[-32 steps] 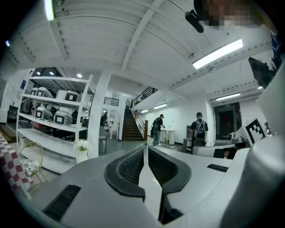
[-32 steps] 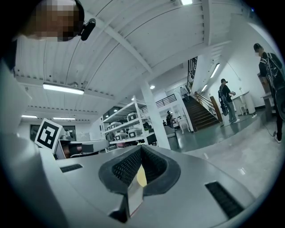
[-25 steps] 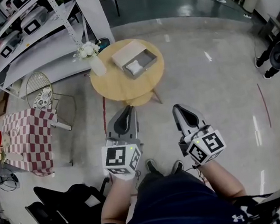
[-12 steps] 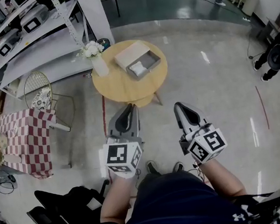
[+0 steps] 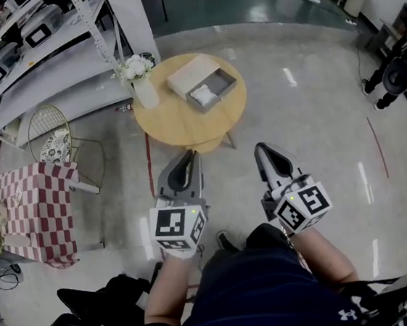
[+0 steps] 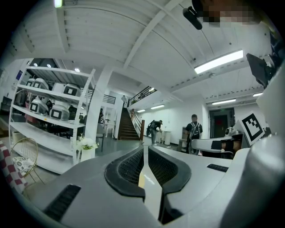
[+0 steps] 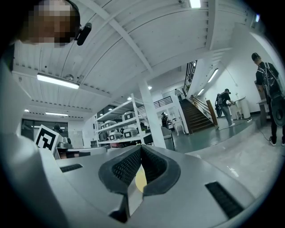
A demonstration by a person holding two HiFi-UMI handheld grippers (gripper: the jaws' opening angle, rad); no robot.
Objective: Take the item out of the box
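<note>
Lying in box (image 5: 203, 86), item (image 5: 202, 94) well ahead of L tool (image 5: 189, 155), R tool (image 5: 261, 147).

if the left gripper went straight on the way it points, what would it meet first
Probably the near rim of the round wooden table; the left gripper points at it, though relative height is unclear.

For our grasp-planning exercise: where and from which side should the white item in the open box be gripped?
The white item lies flat inside the box, whose walls block a sideways approach. So probably come from above and pinch its opposite edges.
</note>
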